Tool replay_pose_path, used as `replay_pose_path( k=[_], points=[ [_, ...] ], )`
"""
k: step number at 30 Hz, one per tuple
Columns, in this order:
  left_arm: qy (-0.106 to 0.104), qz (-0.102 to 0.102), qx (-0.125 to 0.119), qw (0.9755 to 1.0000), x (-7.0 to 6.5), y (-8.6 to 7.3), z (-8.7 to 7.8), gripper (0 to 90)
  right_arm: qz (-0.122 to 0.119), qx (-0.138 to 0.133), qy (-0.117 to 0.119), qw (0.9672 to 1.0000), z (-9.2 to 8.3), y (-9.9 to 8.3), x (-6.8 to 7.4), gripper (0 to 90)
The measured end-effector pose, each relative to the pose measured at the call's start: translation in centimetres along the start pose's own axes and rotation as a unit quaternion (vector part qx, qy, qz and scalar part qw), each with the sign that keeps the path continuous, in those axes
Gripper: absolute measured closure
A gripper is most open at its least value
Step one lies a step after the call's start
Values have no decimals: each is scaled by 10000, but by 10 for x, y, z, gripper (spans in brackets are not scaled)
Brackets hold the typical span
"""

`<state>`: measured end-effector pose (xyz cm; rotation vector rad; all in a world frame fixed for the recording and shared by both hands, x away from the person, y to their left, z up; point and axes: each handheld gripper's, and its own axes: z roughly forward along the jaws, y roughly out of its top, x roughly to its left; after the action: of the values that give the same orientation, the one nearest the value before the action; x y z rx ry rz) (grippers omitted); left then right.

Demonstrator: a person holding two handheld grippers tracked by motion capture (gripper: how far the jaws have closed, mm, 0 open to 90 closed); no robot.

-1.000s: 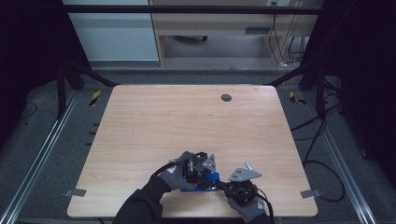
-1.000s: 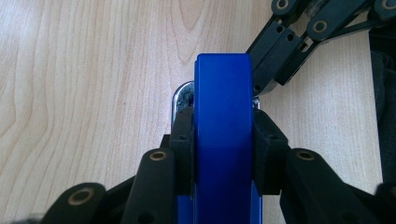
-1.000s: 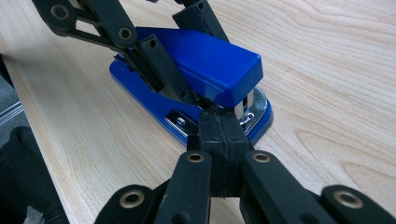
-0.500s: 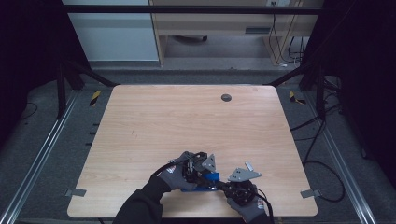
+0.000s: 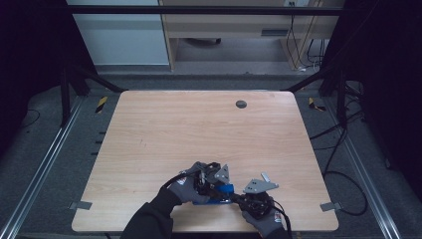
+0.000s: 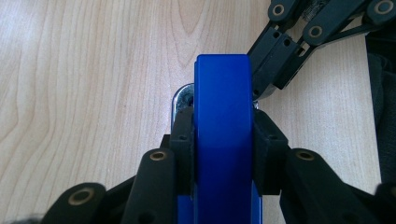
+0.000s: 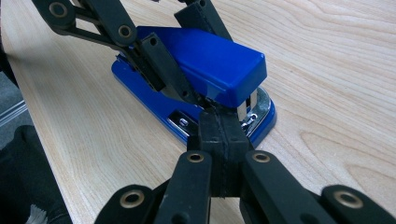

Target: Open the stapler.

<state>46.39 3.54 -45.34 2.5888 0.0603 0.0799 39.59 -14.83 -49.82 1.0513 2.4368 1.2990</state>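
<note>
A blue stapler (image 5: 222,191) lies on the wooden table (image 5: 199,129) near its front edge. My left gripper (image 5: 213,182) is shut on the stapler's blue top (image 6: 223,116); one pad (image 6: 183,135) presses on each side. The chrome front of the stapler's base (image 6: 180,100) peeks out beside the top. My right gripper (image 7: 218,122) is shut, its jaws pressed together. Their tips rest at the stapler's mouth (image 7: 247,109), between the blue top (image 7: 210,60) and the base. Gloved hands hold both grippers at the bottom of the high view.
A small dark round grommet (image 5: 241,104) sits in the table near the far edge. Metal brackets (image 5: 79,204) stick out at the front corners. Cables (image 5: 343,174) trail on the floor to the right. A black frame (image 5: 64,84) stands around the table.
</note>
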Motion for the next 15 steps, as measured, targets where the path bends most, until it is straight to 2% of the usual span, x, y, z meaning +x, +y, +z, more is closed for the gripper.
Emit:
replay_pose_path(
  k=[8, 9, 11, 12, 13, 14, 15],
  points=[
    [6, -10, -46, 10000, 0, -2, 0, 662, -36, -26, -23, 10000, 1, 0, 1, 900],
    [-49, -74, -202, 9998, 1, -3, -4, 662, -40, -31, -19, 10000, 1, 0, 1, 900],
    [-153, -193, -812, 9964, 6, -7, -27, 662, -21, -42, -29, 10000, 0, 0, 1, 900],
    [-116, -142, -780, 9968, 6, -6, -33, 662, 49, -59, -17, 10000, -1, 0, -1, 900],
    [49, -15, -362, 9993, 2, -1, -33, 662, 134, -80, 22, 9999, 0, -1, -3, 900],
    [93, 26, -241, 9997, 0, 1, -31, 662, 183, -59, 78, 9998, 1, 0, -4, 900],
    [103, 56, -215, 9997, -1, 1, -28, 661, 129, -36, 49, 9999, 1, 1, -2, 900]
  ],
)
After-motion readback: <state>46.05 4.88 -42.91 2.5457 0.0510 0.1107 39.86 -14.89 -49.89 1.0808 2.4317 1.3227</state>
